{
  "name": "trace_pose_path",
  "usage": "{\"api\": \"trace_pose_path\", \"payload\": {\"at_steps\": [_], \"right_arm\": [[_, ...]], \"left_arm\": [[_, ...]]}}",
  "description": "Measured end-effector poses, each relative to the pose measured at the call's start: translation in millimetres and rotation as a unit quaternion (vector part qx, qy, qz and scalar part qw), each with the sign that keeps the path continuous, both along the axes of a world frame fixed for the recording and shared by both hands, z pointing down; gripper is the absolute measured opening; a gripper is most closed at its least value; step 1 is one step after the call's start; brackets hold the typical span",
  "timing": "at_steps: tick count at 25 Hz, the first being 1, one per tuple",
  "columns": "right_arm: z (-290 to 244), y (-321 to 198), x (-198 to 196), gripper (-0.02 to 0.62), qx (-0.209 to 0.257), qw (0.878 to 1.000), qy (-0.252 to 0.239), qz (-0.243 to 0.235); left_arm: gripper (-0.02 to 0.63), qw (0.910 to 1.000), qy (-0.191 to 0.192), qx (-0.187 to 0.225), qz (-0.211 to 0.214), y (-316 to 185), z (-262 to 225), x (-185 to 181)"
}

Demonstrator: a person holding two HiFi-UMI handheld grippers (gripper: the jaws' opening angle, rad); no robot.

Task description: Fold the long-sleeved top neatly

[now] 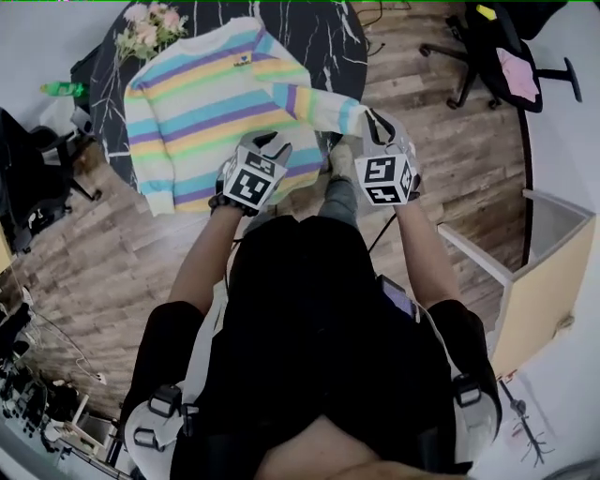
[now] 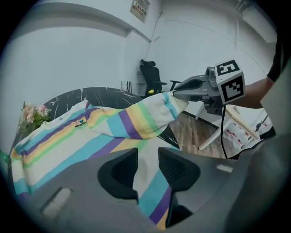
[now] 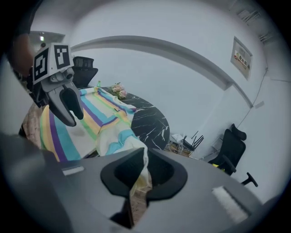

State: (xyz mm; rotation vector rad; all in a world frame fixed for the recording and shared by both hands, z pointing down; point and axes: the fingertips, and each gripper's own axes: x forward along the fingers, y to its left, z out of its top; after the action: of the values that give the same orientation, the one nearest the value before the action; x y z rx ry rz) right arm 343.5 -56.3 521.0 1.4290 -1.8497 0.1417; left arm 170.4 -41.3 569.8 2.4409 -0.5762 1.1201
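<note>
Far left of the head view: green bottle [image 1: 62,89], lying just off the edge of the round black marbled table [image 1: 328,37]. At the table's far left rim, a bunch of pink flowers [image 1: 148,26], close by the garment's shoulder.

Spread over most of the table: long-sleeved top [image 1: 202,108], striped in cream, teal, yellow, purple and green. Lies flat, neck towards the far side, hem towards the person. On the picture's left, one sleeve laid down along the body, its cuff at the near edge.

At the hem, near its middle: left gripper [image 1: 267,142], pointing forward and down. Holds a fold of the striped hem between jaws standing narrowly apart. In the left gripper view, gap filled with cloth, more of it hanging below the pads [image 2: 175,166].

Further right: other sleeve [image 1: 314,105], lifted clear of the table and stretched out past its edge, ending in the right gripper [image 1: 377,122]. Jaws almost closed, clamped on the thin cuff, a tail of cloth hanging under them in the right gripper view. Both grippers side by side in front of the person, near each other but apart.

Beyond, to the right: wood-plank floor [image 1: 441,141], a black office chair [image 1: 487,42] with something pink on its seat, and a pale boxy piece of furniture [image 1: 548,281] at the right edge.
</note>
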Motion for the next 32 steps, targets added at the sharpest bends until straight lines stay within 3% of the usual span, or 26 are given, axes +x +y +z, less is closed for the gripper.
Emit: {"api": "trace_pose_path", "payload": {"at_steps": [9, 14, 19, 32], "right_arm": [[7.3, -84.7, 66.1, 0.026, -0.021, 0.995, -0.026, -0.097], [3.3, -116.8, 90.2, 0.026, -0.023, 0.992, -0.029, -0.122], [4.7, -139.2, 119.5, 0.026, -0.022, 0.99, -0.024, -0.138], [23.2, -158.8, 195.1, 0.026, -0.04, 0.995, -0.029, -0.09]], "left_arm": [[0.153, 0.9885, -0.012, -0.001, -0.151, -58.1, -8.7, 48.0], [0.153, 0.9824, -0.015, 0.002, -0.186, -80.2, -9.6, 64.3], [0.153, 0.9808, -0.02, 0.0, -0.194, -90.5, -4.9, 92.1], [0.153, 0.9839, -0.038, -0.013, -0.174, -106.6, 2.0, 136.2]]}}
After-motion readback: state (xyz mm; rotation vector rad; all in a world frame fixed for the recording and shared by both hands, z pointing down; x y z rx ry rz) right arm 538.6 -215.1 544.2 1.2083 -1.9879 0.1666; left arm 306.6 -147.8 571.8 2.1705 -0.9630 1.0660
